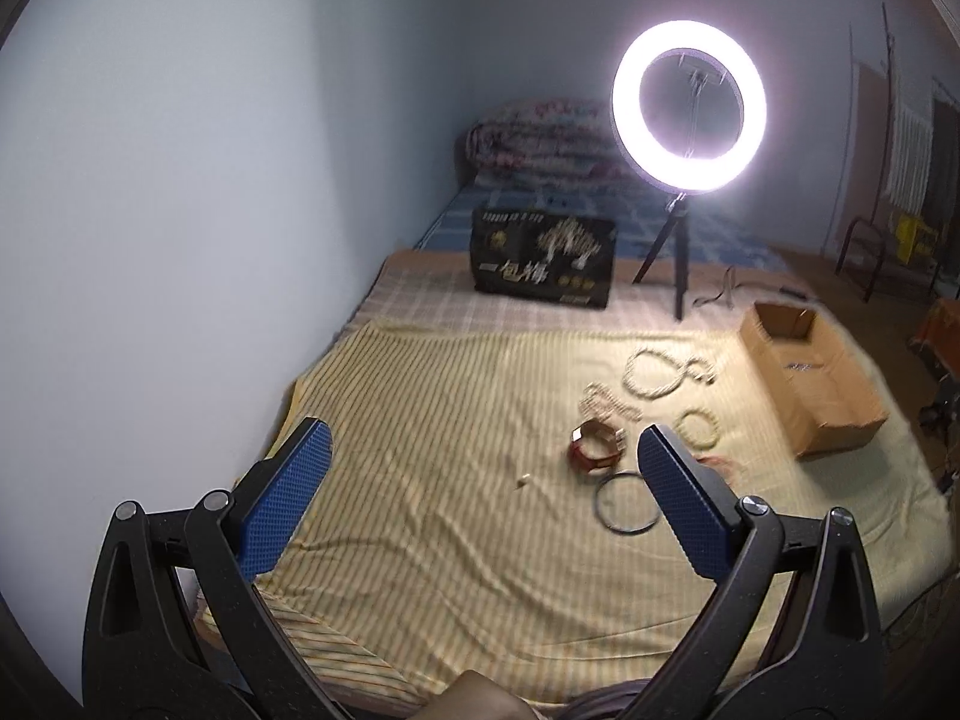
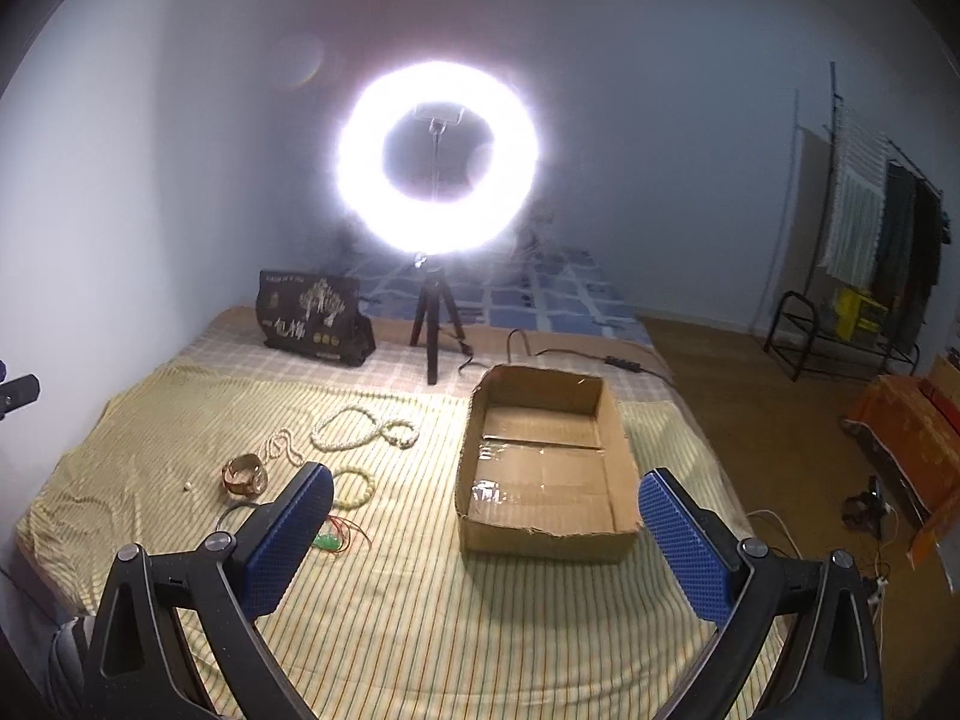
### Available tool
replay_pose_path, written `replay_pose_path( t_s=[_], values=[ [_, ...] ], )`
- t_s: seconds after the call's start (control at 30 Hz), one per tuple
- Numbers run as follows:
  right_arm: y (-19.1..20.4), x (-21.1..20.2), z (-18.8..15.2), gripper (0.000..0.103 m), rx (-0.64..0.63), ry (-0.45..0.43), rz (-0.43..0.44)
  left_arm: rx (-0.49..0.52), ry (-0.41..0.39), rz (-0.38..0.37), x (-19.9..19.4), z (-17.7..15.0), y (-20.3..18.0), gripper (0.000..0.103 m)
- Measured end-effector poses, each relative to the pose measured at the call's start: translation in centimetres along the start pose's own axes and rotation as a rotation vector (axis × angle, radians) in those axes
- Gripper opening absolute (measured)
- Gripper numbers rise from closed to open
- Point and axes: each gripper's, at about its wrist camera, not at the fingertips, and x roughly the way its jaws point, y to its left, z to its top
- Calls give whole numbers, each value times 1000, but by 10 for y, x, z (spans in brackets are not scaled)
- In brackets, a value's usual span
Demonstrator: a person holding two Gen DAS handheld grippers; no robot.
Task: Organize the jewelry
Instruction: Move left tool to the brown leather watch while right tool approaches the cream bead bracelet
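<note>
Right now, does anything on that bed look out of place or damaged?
One tiny pale bead lies alone on the striped sheet, apart from the bead necklace, perhaps come loose. The cardboard box has a ragged, torn front edge.

Yellow-striped sheet (image 2: 420, 600), brown box (image 2: 540, 540)

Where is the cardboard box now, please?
In the right wrist view the cardboard box sits open on the striped sheet, right of the bead necklace and in front of the ring light.
</note>
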Motion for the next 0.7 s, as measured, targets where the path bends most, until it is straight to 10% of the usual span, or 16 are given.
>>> replay_pose_path(
  t_s=[0.7],
  values=[
    [56,172,9,57,-144,421,314,-85,318,-255,127,6,4,54]
  ],
)
